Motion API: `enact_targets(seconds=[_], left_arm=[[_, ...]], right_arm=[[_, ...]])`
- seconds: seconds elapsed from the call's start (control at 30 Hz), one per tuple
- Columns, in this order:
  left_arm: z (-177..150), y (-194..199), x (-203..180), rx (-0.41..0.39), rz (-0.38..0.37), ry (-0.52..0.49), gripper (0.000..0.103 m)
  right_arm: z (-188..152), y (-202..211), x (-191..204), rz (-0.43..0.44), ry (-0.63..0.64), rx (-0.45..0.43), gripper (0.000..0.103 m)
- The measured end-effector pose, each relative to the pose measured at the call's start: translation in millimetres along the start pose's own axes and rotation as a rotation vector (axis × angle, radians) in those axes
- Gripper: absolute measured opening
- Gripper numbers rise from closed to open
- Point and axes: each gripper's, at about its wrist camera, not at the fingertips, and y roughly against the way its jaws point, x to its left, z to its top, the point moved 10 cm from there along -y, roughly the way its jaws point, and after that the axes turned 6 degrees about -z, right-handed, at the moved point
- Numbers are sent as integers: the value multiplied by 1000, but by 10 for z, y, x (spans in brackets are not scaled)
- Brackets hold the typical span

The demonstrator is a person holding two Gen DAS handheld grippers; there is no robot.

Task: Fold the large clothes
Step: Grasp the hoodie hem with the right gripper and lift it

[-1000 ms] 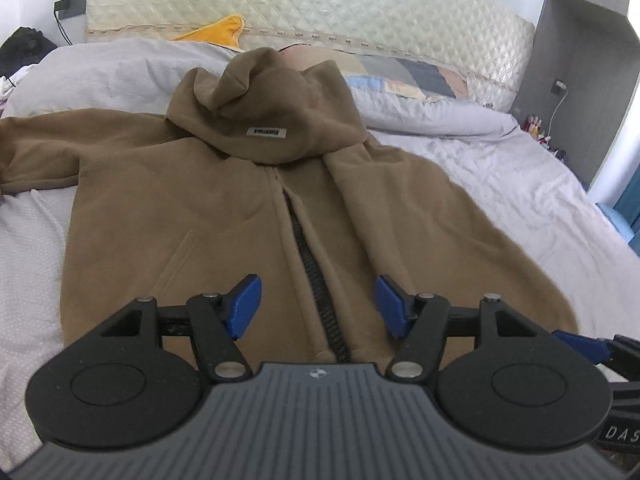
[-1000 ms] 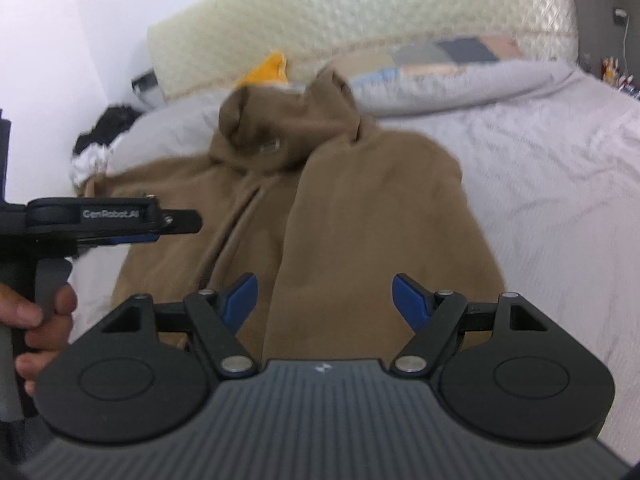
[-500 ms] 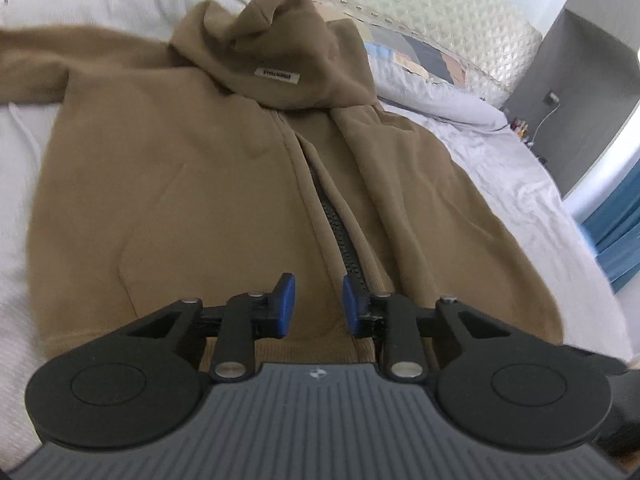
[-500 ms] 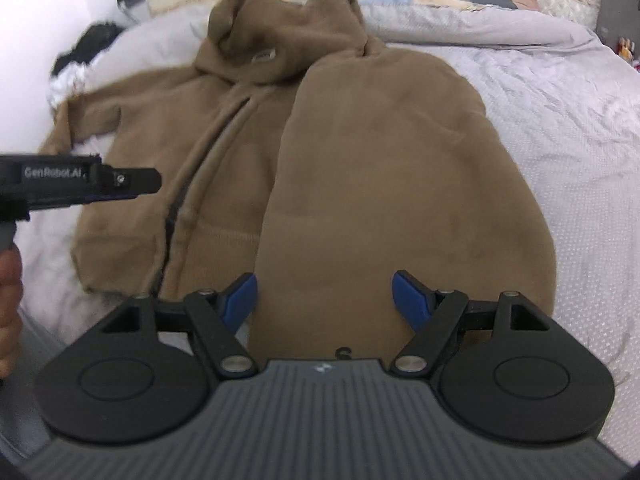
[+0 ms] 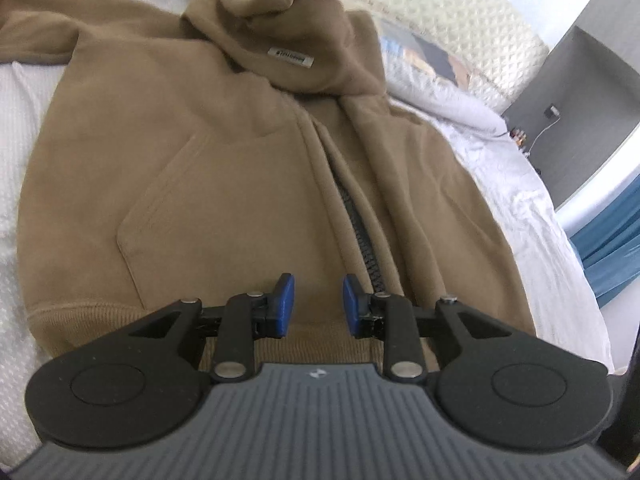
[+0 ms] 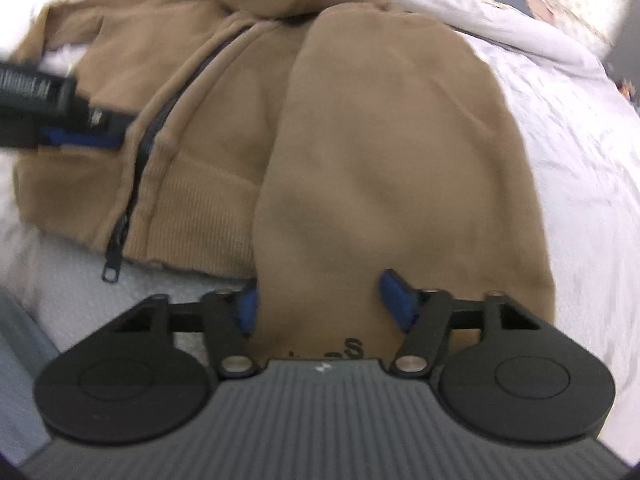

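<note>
A brown zip-up hoodie lies front up on the bed, hood toward the headboard, dark zipper partly open. Its right sleeve is folded down over the body. My left gripper is partly open, just above the ribbed hem beside the zipper, empty. My right gripper is open, its jaws either side of the folded sleeve's lower end near the cuff. The left gripper also shows in the right wrist view, over the hoodie's left half.
The bed has a white-grey sheet and a quilted cream headboard. A grey pillow lies behind the hood. A grey cabinet and a blue curtain stand at the right. The bed's front edge is close.
Both grippers moved down and forward to the hoodie's hem. The left jaws narrowed from wide open. The right jaws came around the folded sleeve's end.
</note>
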Motion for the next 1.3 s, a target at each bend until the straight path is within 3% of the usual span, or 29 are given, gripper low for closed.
enact_targets(seconds=[0.1, 0.27, 0.37, 0.5, 0.67, 0.83, 1.07, 1.3], left_arm=[[14, 19, -26, -13, -5, -17, 31], [29, 13, 30, -9, -37, 27, 31], [48, 43, 51, -13, -60, 58, 31], [23, 19, 22, -7, -34, 13, 31], [16, -5, 10, -8, -18, -2, 31], [24, -45, 50, -9, -10, 11, 31], [92, -95, 52, -43, 4, 6, 31], [237, -152, 116, -98, 0, 49, 31]], right_arm=[[19, 135, -105, 40, -53, 0, 35], [27, 268, -181, 57, -116, 6, 24], [118, 257, -252, -2, -114, 1, 11], [274, 343, -519, -44, -172, -24, 10], [710, 399, -1185, -132, -225, -64, 10], [1415, 460, -1960, -229, -281, -113, 9], [2436, 413, -3089, -522, -300, -240, 9], [2651, -272, -4023, -649, -430, -210, 9]])
